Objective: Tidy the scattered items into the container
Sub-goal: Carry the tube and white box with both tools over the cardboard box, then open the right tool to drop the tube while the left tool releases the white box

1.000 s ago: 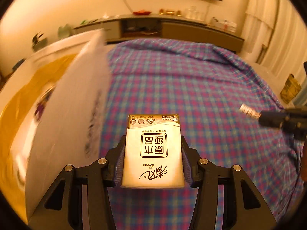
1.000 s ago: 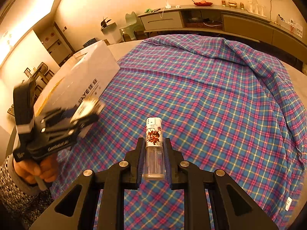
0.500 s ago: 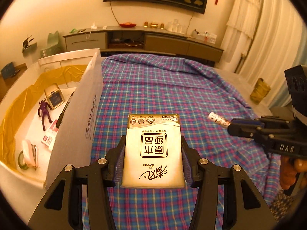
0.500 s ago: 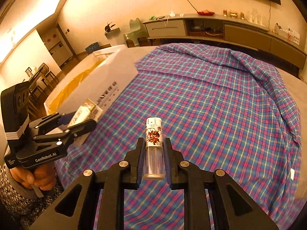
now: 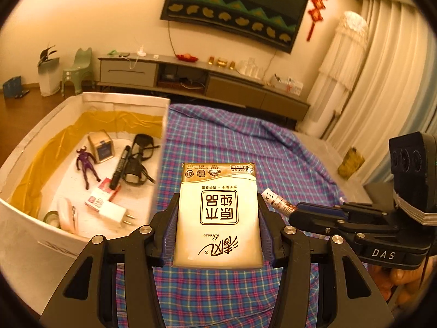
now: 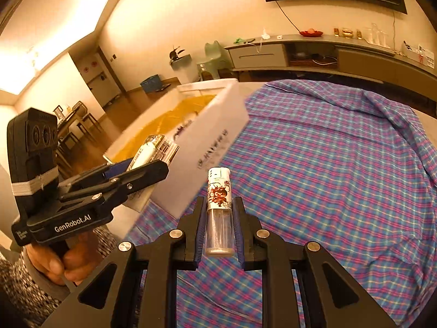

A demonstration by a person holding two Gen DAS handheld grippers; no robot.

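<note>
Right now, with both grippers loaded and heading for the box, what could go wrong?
The tissue pack in the left gripper is wide; dropped carelessly it could land on the glasses in the box. The lighter in the right gripper is slim and smooth and might slip. The grippers sit close and could collide.

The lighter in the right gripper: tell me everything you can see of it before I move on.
The lighter is a slim upright cylinder with a white cap, a printed band bearing a red cartoon figure, and a clear plastic lower body that looks nearly empty. It stands cap-up, clamped at its middle between the right gripper's blue-padded fingers, above the plaid cloth and touching nothing else. From the left wrist camera, only its capped end pokes out past the fingers.
</note>
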